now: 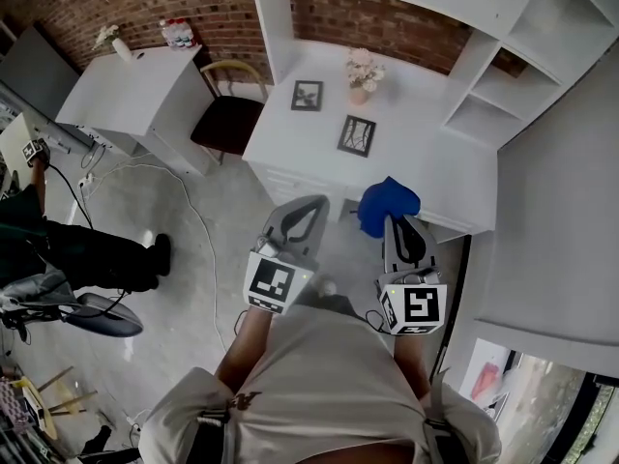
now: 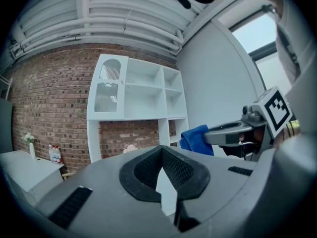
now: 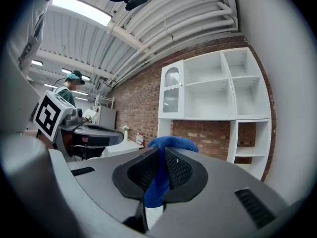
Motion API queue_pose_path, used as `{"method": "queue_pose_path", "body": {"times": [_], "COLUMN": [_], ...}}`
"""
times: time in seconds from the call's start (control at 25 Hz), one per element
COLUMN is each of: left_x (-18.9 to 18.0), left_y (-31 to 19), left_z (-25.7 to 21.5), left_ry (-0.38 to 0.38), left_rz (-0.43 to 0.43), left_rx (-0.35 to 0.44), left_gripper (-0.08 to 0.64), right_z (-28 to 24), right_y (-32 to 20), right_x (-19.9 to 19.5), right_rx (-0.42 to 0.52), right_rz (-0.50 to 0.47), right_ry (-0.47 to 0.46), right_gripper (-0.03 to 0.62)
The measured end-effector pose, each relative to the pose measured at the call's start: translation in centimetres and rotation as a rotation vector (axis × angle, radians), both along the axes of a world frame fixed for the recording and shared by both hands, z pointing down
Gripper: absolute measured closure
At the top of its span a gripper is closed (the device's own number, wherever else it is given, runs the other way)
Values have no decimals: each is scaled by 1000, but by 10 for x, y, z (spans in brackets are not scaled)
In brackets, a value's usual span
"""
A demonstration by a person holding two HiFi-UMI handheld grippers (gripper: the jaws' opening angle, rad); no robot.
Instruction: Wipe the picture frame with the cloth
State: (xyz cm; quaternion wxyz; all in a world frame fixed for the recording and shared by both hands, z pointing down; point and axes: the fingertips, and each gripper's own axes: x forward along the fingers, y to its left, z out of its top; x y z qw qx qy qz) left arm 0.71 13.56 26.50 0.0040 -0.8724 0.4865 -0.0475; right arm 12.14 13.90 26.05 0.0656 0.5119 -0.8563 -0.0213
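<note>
Picture frame (image 1: 357,135), dark-edged, sits on the white tabletop (image 1: 426,158) beyond both grippers. It is probably light, stiff and breakable, best steadied by an edge. The right gripper (image 1: 396,220) has its jaws clamped on a soft blue cloth (image 1: 387,202). The left gripper (image 1: 314,207) has its jaws closed on nothing.

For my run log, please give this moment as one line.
phase: before wiping | left gripper: shut, empty | right gripper: shut on blue cloth | nearer black picture frame: on white desk, untouched
</note>
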Motion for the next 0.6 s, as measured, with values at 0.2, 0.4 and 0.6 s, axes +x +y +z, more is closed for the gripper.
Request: {"method": "queue_pose_path", "body": {"times": [0.2, 0.4, 0.6], "left_x": [2, 4, 2], "left_y": [-12, -27, -45], "left_z": [-1, 2, 1], "left_ry": [-11, -7, -2], "left_rz": [-7, -14, -10], "left_rx": [2, 4, 9], "left_gripper": [565, 564, 564], "right_z": [2, 5, 3], "right_y": [-13, -28, -45], "right_x": [4, 7, 5], "right_rx": [-5, -3, 4], "right_rz": [-4, 0, 5], "right_ry": [-13, -15, -9], "right_gripper": [569, 569, 569]}}
